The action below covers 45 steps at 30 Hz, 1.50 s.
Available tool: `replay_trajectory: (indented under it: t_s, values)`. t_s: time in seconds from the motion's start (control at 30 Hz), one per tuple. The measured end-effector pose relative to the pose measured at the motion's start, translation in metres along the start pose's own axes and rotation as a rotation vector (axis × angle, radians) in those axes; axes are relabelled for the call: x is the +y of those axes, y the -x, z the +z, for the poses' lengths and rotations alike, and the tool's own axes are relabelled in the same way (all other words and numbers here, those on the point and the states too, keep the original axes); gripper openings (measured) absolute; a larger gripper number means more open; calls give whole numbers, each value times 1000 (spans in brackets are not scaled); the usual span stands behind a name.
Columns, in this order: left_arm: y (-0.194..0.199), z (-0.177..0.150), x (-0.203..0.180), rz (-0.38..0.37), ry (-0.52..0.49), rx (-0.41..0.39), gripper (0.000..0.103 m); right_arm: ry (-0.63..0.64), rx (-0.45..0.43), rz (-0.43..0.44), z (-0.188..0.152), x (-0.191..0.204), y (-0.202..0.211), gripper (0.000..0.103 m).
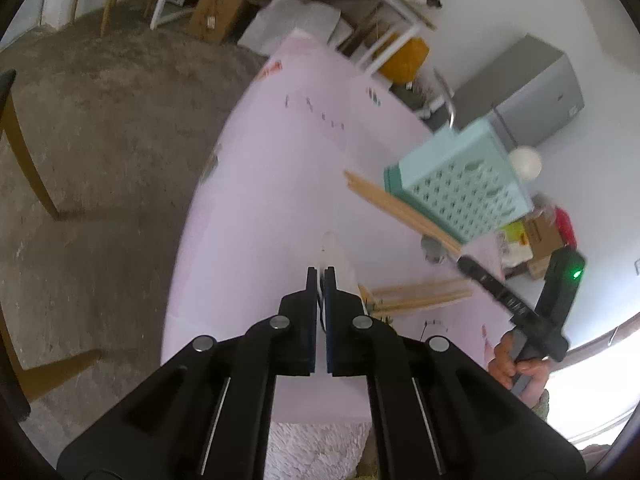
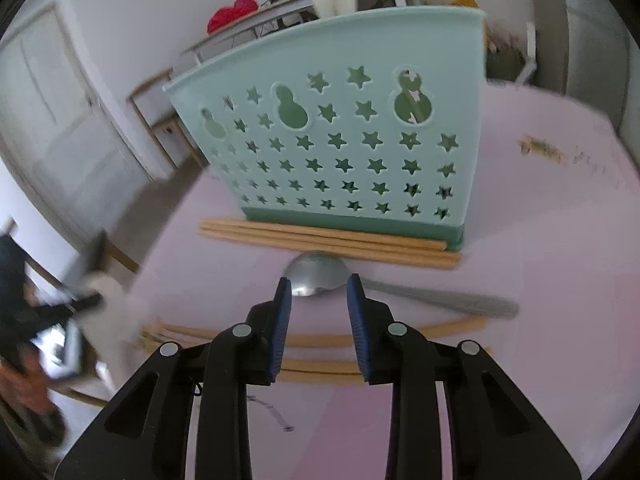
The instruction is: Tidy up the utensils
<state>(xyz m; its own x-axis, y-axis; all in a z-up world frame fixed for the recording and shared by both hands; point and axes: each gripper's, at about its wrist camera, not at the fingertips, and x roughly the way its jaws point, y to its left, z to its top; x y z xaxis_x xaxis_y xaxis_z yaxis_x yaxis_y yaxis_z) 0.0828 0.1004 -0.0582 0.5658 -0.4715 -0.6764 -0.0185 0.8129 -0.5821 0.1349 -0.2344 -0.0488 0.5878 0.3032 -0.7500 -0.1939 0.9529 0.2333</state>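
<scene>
Right wrist view: the right hand-held gripper (image 2: 319,288) hangs with its jaws apart and nothing between them, just above the bowl of a metal spoon (image 2: 320,278) lying on the pink bench (image 2: 560,280). The spoon lies just in front of the mint utensil holder (image 2: 332,120), which stands upright with star-shaped holes in its wall. A bundle of wooden chopsticks (image 2: 328,240) lies against the holder's base, between holder and spoon. More chopsticks (image 2: 312,340) lie farther from the holder, under the gripper. In the left wrist view, the left hand-held gripper (image 1: 320,272) is closed on a pale white utensil (image 1: 330,246), possibly a plastic spoon; blur hides its shape. It is held above the bench, well apart from the holder.
</scene>
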Motion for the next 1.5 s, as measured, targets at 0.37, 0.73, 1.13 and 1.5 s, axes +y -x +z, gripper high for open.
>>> replay_trajectory:
  t_s: [0.37, 0.73, 1.13, 1.5]
  values:
    - [12, 15, -2, -66, -27, -83, 1, 568, 109, -246, -4, 32, -21, 28]
    - [5, 17, 0, -111, -10, -92, 1, 879, 94, -389, -19, 73, -34, 22]
    - [2, 16, 4, -121, 6, -91, 1, 891, 29, -426, -25, 92, -24, 18]
    - [-2, 16, 10, -127, 23, -83, 1, 362, 146, -46, 20, 22, -15, 19]
